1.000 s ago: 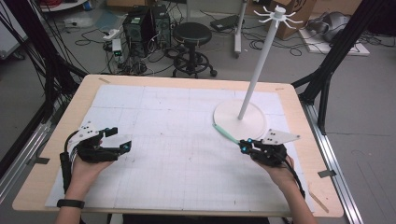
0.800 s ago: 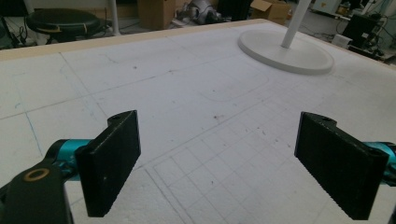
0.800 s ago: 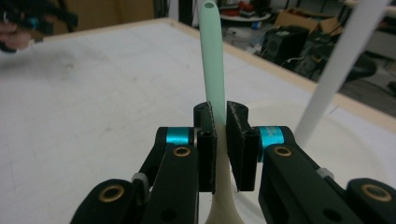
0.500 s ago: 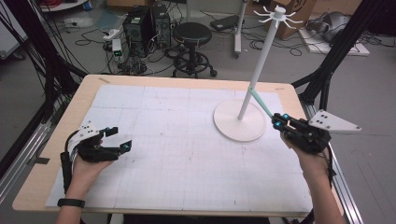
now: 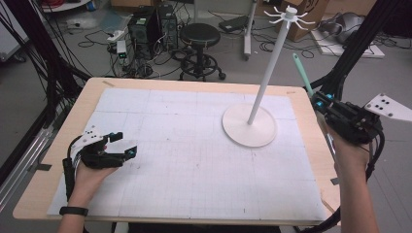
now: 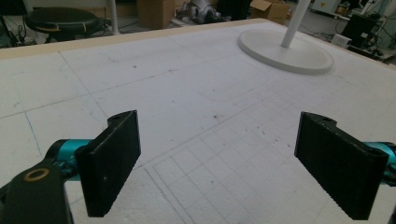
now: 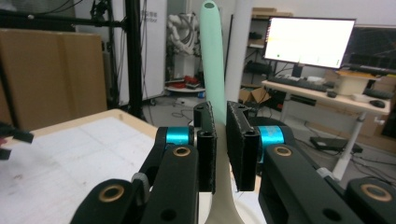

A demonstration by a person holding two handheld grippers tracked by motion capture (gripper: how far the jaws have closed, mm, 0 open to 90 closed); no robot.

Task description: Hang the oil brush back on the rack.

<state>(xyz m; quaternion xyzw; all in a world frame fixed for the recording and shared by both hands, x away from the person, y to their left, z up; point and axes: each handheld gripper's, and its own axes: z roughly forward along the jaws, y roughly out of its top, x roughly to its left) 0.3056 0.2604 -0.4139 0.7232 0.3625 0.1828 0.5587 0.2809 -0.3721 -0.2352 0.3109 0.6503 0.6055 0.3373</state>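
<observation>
My 2 grippers are black-bodied with teal collars and brass-ringed pivots behind flat black jaws. The right gripper [image 5: 318,99] carries a grey triangular plate with dark dots; the left gripper [image 5: 127,148] has one too. A black wristband [image 5: 74,211] sits on my left wrist.

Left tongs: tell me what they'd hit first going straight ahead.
Likely the white stand's round base; the open left tongs point across bare mat toward it, though depth is hard to judge.
</observation>
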